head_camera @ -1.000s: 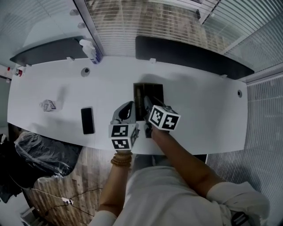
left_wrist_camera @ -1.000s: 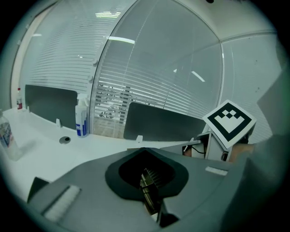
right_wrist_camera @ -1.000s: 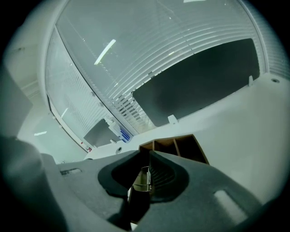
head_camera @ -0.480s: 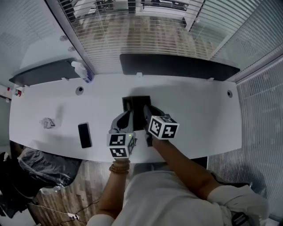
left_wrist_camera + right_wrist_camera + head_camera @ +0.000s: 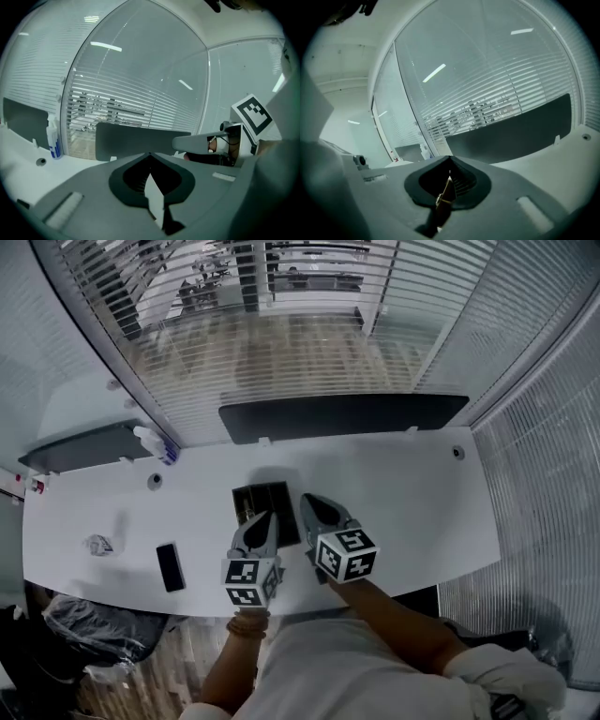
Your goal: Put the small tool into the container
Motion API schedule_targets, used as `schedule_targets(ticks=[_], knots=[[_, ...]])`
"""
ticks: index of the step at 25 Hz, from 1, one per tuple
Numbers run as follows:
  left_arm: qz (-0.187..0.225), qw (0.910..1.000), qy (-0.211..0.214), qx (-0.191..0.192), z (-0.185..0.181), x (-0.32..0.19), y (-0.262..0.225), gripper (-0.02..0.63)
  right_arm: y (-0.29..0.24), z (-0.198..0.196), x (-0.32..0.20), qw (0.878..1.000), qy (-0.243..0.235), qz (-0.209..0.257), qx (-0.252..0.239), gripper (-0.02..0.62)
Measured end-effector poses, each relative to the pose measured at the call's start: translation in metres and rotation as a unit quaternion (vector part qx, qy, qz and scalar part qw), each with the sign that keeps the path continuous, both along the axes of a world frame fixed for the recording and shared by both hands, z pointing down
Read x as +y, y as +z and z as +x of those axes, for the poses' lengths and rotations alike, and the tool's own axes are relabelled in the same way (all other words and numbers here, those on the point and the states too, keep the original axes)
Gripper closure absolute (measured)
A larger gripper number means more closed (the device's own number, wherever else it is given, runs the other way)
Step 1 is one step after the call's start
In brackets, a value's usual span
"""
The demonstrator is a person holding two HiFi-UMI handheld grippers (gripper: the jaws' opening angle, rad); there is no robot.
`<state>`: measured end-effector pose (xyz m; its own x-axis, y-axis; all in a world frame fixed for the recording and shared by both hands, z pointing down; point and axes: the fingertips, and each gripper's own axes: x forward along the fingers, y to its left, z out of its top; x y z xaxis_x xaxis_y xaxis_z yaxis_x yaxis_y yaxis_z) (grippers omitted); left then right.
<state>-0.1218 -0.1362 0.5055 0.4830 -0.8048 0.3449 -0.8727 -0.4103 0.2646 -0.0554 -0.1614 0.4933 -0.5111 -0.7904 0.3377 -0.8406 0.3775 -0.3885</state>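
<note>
A dark rectangular container lies on the white table in the head view; what it holds is too small to make out. My left gripper hovers at its near edge, jaws shut with nothing between them. My right gripper is beside the container's right edge, also shut. In the left gripper view the left gripper shows only a thin white slit between its jaws, and the right gripper reaches in from the right. In the right gripper view the right gripper shows a narrow brownish sliver in the slit; no tool is clearly gripped.
A black phone and a crumpled wrapper lie on the table's left part. A spray bottle stands at the far left edge. Dark panels line the far edge, with glass walls and blinds behind.
Both grippers have risen and drawn back from over the container toward the person. The head camera has lifted, so the table looks smaller and more of the room shows.
</note>
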Motion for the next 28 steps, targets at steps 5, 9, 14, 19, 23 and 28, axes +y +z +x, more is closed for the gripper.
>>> schedule_targets(ticks=[5,9,14,19,23,28], knots=[[0.026,0.9991,0.031,0.014,0.046,-0.002,-0.031,0.603,-0.033,0.031,0.009,0.999,-0.003,0.045,0.01,0.594],[0.044,0.9968,0.061,0.025,0.082,0.005,-0.054,0.603,-0.062,0.058,0.019,0.997,0.006,0.08,0.012,0.594],[0.068,0.9943,0.078,0.023,0.103,0.013,-0.077,0.603,-0.088,0.086,0.029,0.994,0.012,0.107,0.013,0.594],[0.091,0.9914,0.089,0.031,0.113,0.018,-0.104,0.604,-0.112,0.103,0.041,0.991,0.013,0.133,0.019,0.594],[0.115,0.9881,0.091,0.047,0.123,0.021,-0.126,0.604,-0.135,0.113,0.055,0.987,0.01,0.157,0.025,0.594],[0.133,0.9859,0.084,0.056,0.123,0.028,-0.138,0.604,-0.155,0.116,0.069,0.983,0.006,0.18,0.023,0.594]])
